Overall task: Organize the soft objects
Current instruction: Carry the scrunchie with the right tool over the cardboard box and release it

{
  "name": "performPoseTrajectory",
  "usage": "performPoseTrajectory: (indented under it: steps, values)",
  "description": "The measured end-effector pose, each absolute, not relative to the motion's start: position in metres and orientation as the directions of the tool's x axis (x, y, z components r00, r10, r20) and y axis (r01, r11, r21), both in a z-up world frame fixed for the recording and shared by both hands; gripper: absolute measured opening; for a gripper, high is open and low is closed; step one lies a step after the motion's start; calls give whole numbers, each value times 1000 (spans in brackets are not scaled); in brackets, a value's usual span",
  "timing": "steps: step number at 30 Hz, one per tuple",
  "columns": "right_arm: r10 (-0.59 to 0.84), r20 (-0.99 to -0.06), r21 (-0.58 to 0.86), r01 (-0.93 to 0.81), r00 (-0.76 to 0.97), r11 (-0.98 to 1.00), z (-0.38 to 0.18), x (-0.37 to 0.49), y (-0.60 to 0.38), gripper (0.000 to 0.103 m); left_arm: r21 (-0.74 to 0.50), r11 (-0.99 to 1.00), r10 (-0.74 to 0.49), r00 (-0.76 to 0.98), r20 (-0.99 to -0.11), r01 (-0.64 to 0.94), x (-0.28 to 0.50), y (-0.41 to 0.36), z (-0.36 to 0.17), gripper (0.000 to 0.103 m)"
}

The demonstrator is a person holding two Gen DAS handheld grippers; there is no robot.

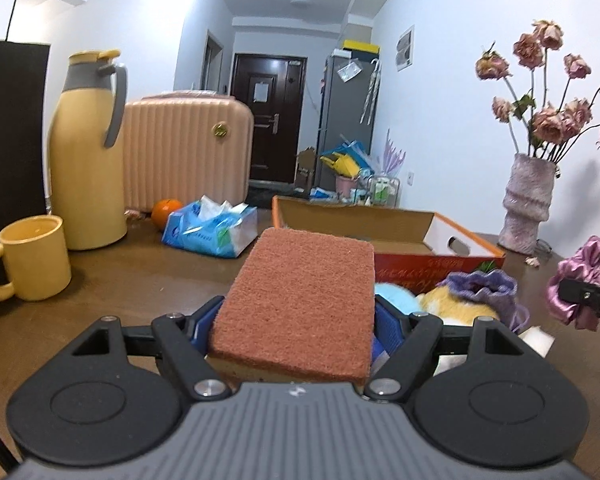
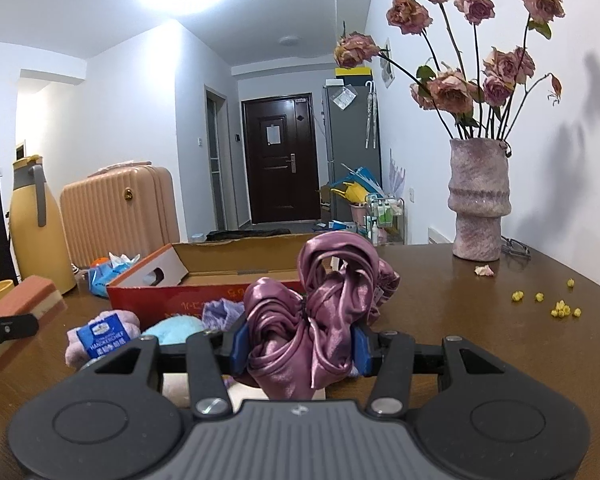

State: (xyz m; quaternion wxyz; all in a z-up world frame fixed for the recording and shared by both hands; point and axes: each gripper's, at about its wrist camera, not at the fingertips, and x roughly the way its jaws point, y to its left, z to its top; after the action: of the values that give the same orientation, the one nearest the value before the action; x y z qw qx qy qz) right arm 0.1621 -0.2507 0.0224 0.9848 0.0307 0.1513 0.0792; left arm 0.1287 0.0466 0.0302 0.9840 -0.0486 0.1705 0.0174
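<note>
The brown counter (image 2: 480,320) carries an open cardboard box (image 2: 204,276) toward its far edge, with a pink vase (image 2: 480,208) of dried roses by the far right corner and a yellow flask (image 1: 88,152) and mug (image 1: 36,264) on the left side. In front of the box lie small soft things (a blue plush (image 2: 176,330), a lilac knit pouch (image 1: 480,286)). The left tongs (image 1: 296,320) pinch a rust-topped sponge (image 1: 300,300) above the counter; the right tongs (image 2: 300,348) pinch a bunched purple satin cloth (image 2: 320,312), also lifted.
</note>
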Motion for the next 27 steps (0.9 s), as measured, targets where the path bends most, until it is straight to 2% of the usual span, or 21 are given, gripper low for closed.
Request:
performPoseTrajectory:
  steps: [13,27]
  values:
    - [182,-252,68,-171,950,983,45,175,-238,49,-107,994,2,956,-294,-35,144,25,48,77]
    - [196,-261,37,-193,945,981,57,204,-221,49,-115,992,26,960,-277,-60,172,14,62,77]
